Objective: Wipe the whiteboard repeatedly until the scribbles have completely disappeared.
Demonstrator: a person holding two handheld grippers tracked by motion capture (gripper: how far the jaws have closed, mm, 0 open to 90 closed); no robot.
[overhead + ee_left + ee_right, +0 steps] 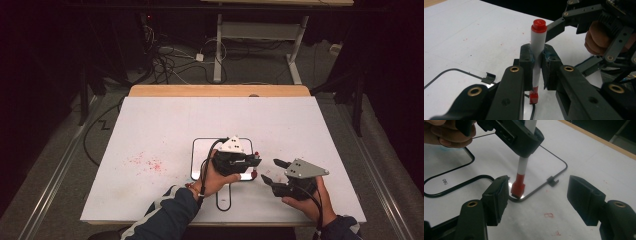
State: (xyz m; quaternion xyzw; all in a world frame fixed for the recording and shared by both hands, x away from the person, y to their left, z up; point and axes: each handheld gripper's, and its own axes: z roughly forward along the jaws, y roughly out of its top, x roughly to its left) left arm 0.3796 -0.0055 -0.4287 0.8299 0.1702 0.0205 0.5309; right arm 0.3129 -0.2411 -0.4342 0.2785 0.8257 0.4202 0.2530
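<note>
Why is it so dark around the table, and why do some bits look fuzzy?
High view: light falls on the white table, while the room around it stays dark. Left gripper view: the red-capped marker is sharp and the nearest arms blur. Right gripper view: glare shines beside the marker's red end.

Left gripper (248,161) jaws clamped, hand low over table; right gripper (272,170) jaws spread, beside it

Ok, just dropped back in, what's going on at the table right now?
The left gripper is shut on a white marker with red ends, holding it upright over the black wire-framed board on the white table. The right gripper waits open just beside the marker's lower red end, not touching it.
</note>
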